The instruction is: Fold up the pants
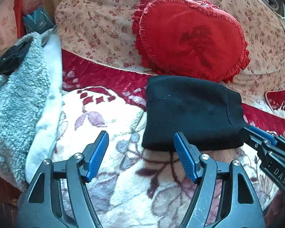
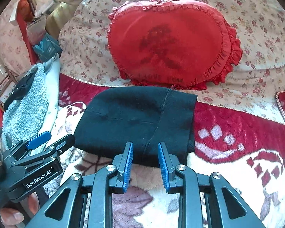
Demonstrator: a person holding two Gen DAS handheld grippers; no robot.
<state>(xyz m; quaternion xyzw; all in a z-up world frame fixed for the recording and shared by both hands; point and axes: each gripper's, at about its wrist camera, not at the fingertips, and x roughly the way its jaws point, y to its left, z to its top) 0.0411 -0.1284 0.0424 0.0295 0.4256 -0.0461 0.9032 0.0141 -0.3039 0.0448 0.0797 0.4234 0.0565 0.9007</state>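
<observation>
The black pants (image 2: pixel 136 121) lie folded into a compact block on the floral blanket (image 2: pixel 237 171), just in front of the red heart pillow (image 2: pixel 167 41). The left gripper (image 1: pixel 141 153) is spread wide at the pants' near-left corner, gripping nothing. The right gripper (image 2: pixel 144 163) is released, its fingertips at the pants' near edge.

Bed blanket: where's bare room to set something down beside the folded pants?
Free: white floral blanket between the black pants and the gray fleece pile; also the red patterned stretch right of the pants. Crowded: behind them, the heart pillow sits close.
</observation>
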